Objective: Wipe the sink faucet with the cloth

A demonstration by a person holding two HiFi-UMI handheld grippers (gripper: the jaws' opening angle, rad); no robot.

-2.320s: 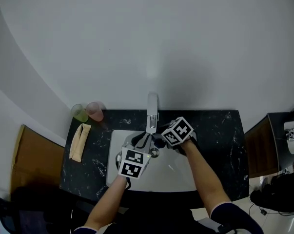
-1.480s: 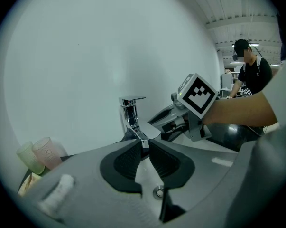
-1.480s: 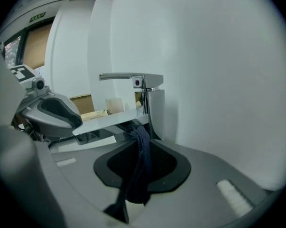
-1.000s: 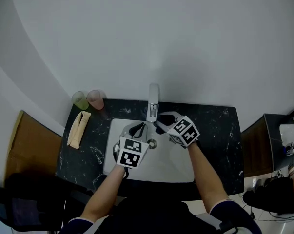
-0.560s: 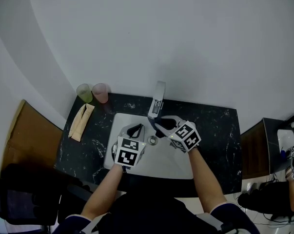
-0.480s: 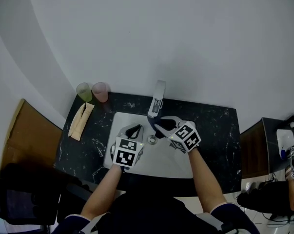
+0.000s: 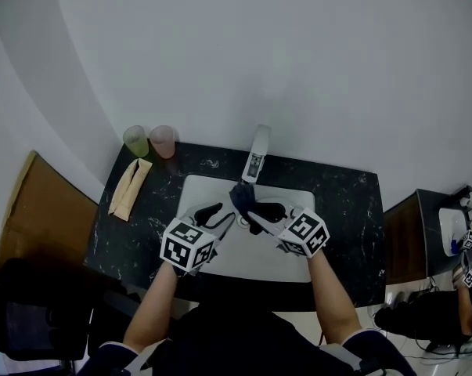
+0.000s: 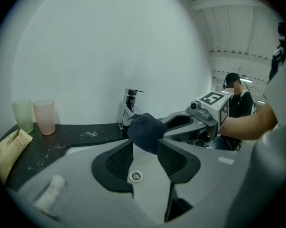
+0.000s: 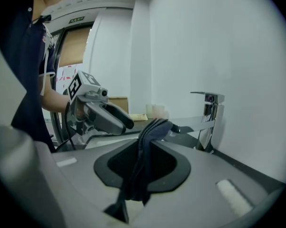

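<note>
A black marble counter (image 7: pixel 353 210) runs along a plain pale wall, with a white sink (image 7: pixel 255 263) set into it directly below the chrome faucet (image 7: pixel 256 157). A person leans over the basin with a handheld gripper in each hand, both pointing toward the faucet from the near side. The right gripper (image 7: pixel 251 211), in front of the faucet and slightly right of it, has its jaws closed narrow on a dark blue cloth (image 7: pixel 240 197); the cloth is bunched at the jaw tips just below the faucet's spout and hangs down between the pads. The left gripper (image 7: pixel 218 216), left of the faucet and just beside the right one, has its jaws opening; its pads stand apart and press on nothing, with the cloth bundle showing just past their tips and the sink drain (image 8: pixel 136 175) visible through the gap. Well to the left of the faucet, against the wall, a green cup (image 7: pixel 136 141) and a pink cup (image 7: pixel 163 141) stand side by side, and a tan packet (image 7: pixel 130 188) lies on the counter just in front of them.
</note>
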